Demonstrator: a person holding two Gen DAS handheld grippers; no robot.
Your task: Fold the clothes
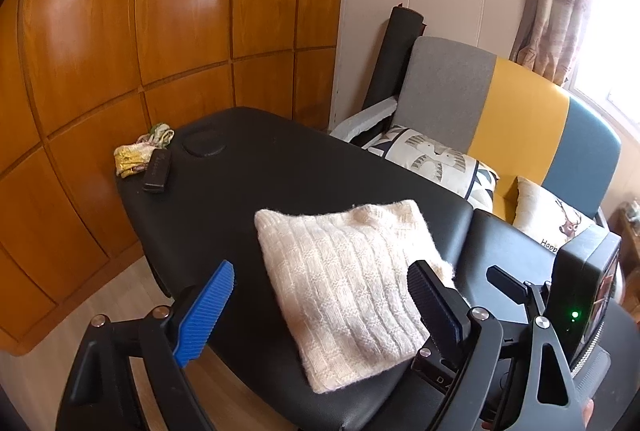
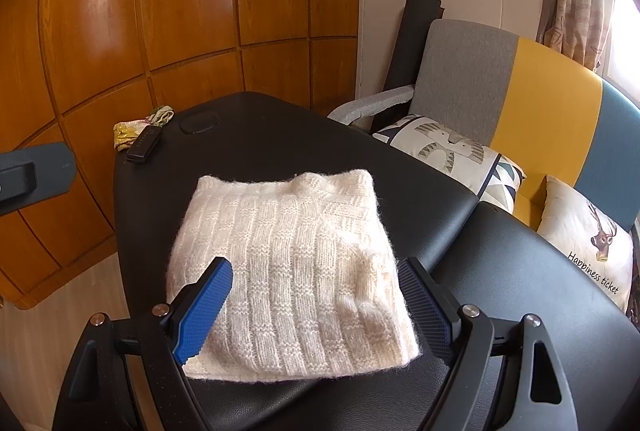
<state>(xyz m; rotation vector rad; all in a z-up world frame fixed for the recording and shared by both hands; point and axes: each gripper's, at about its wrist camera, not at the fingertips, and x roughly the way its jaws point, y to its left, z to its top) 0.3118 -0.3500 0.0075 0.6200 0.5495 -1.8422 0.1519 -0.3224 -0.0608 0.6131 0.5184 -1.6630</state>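
The left gripper (image 1: pixel 320 307) tilts down over the near edge of the black table (image 1: pixel 280 167). Its jaws are wide apart and hold nothing. The right gripper (image 2: pixel 320 305) tilts down the same way, jaws wide apart too, with nothing pinched. Just past both lies the sweater (image 2: pixel 288 267), white and knitted, folded into a neat square flat on the table. Far back at the table's corner sit a small black box (image 1: pixel 157 171) and a bundle of cloth (image 1: pixel 138 151). A sofa (image 1: pixel 520 119) with pillows stands beside the table.
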